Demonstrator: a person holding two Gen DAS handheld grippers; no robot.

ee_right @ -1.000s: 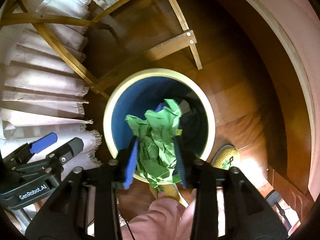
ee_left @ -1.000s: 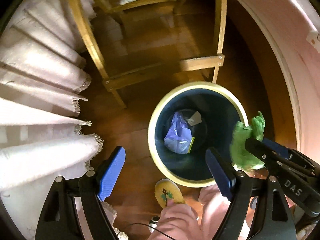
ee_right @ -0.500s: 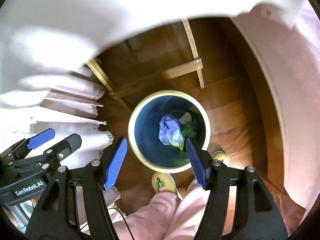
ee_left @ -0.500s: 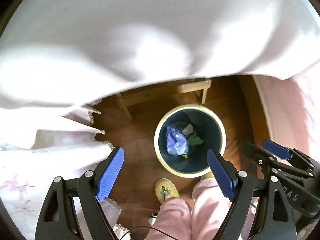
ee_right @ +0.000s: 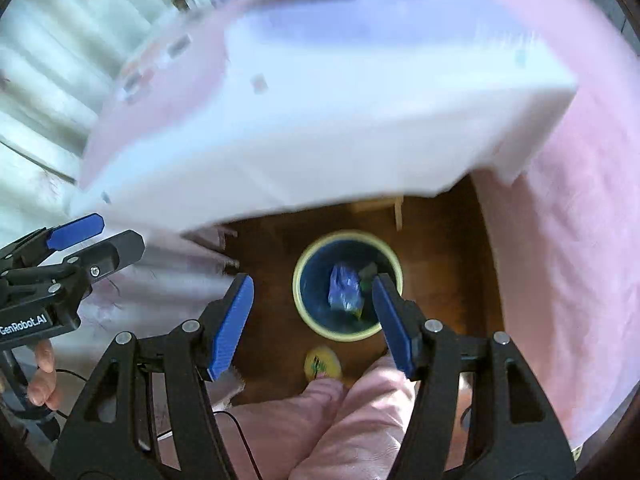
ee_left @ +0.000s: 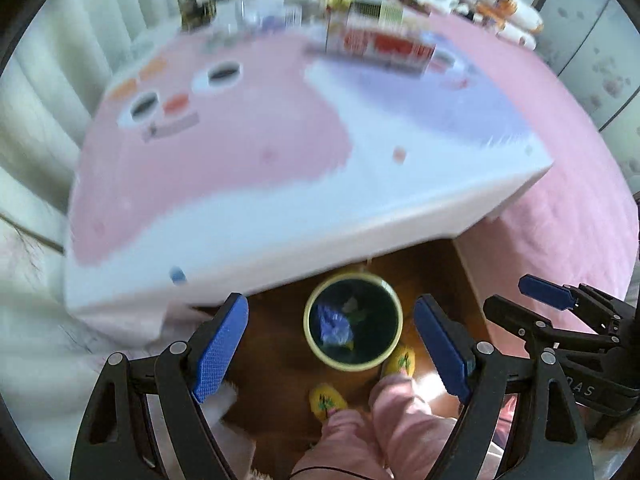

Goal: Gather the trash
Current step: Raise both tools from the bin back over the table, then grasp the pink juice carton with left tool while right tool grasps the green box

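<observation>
A round trash bin (ee_left: 306,322) with a yellow rim and dark blue inside stands on the wooden floor, far below both grippers. A blue-purple plastic bag (ee_left: 334,325) and crumpled green paper (ee_left: 361,315) lie in it. In the right wrist view the bin (ee_right: 297,286) shows the same bag (ee_right: 345,289). My left gripper (ee_left: 330,307) is open and empty, and it also shows at the left edge of the right wrist view (ee_right: 100,237). My right gripper (ee_right: 313,283) is open too, with nothing between its pads. It appears again at the right of the left wrist view (ee_left: 522,305).
A table with a pink-and-white cloth (ee_left: 280,200) overhangs the bin; a red-and-white box (ee_left: 384,44) and several small items crowd its far side. A person's pink trouser legs and yellow slippers (ee_left: 328,400) stand by the bin. Pink bedding (ee_left: 580,200) lies to the right and curtains (ee_left: 40,100) hang to the left.
Both grippers rose from just over the bin to above the tabletop. The right gripper let go of the green paper, which now lies in the bin, and its jaws opened.
</observation>
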